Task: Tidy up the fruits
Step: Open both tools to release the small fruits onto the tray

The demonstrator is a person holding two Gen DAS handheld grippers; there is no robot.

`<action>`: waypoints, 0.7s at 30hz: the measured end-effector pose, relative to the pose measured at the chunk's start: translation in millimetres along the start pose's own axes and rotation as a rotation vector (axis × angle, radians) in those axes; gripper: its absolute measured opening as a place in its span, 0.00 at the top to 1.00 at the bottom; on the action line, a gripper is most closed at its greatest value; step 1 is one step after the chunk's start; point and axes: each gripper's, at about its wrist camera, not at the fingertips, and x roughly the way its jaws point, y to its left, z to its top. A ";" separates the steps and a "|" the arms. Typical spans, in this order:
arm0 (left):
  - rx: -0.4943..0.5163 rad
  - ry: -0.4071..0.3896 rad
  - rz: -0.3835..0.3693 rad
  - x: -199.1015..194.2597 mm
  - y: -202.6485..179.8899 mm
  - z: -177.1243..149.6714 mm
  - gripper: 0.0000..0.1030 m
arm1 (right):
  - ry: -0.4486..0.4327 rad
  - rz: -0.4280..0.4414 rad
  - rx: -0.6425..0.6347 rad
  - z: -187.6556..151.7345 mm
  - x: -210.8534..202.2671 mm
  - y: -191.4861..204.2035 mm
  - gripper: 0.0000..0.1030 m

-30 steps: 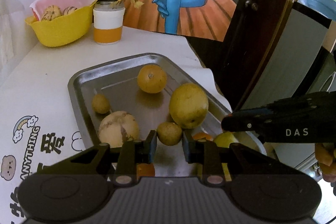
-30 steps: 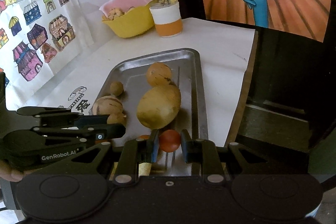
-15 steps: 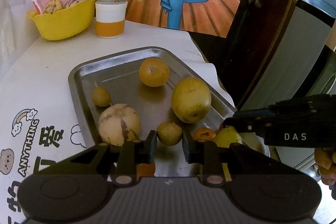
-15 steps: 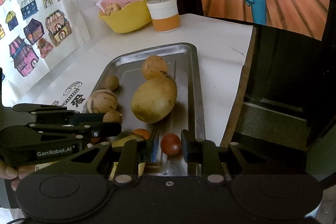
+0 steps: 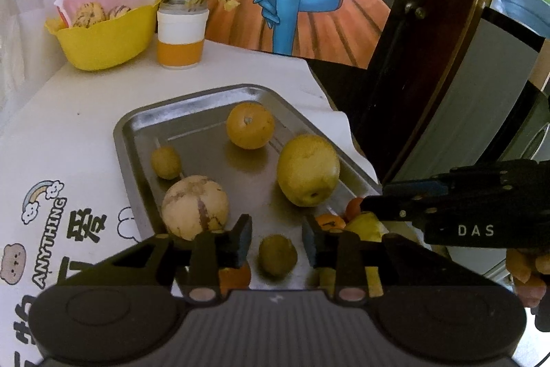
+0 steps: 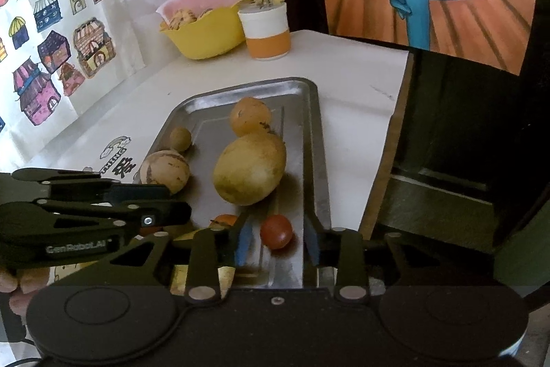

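- Left wrist view: our left gripper (image 5: 276, 241) has its fingers spread wide, with a small green fruit (image 5: 277, 256) lying loose between them, touching neither pad.
- That fruit sits on the near end of a metal tray (image 5: 137, 140). Farther up the tray lie an orange (image 5: 250, 125), a pear (image 5: 308, 170), a striped melon (image 5: 195, 207) and a second small green fruit (image 5: 166, 162).
- Our right gripper (image 6: 276, 241) is likewise parted, framing a small red fruit (image 6: 276, 231) on the tray's near right side without touching it.
- Between the two grippers a tangerine (image 6: 223, 219) and a yellow fruit (image 5: 366, 226) lie at the tray's near end.
- We see the tray resting on a white tabletop (image 5: 86, 112) whose cover carries cartoon prints and the word "ANYTHING" along its left side.
- At the tabletop's far end stand a yellow bowl (image 5: 103, 40) lined with pink paper and, just beside it, a white-and-orange cup (image 5: 180, 38) holding yellow flower sprigs.
- Behind them hangs a painting (image 5: 302, 6) of an orange skirt and blue glove; house drawings (image 6: 51, 57) cover the left wall, and dark wooden furniture (image 6: 447, 160) borders the tabletop's right edge.
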 end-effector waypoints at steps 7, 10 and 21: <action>0.010 -0.080 0.013 -31.9 -1.4 -4.2 0.42 | -0.046 -0.034 -0.017 -1.3 -19.1 7.5 0.44; 0.002 -0.110 0.027 -47.2 2.0 -8.9 0.35 | -0.061 -0.045 -0.035 -3.4 -28.8 13.6 0.39; -0.054 -0.212 0.111 -95.5 15.1 -27.9 0.05 | -0.160 -0.127 -0.108 -21.0 -64.3 44.7 0.13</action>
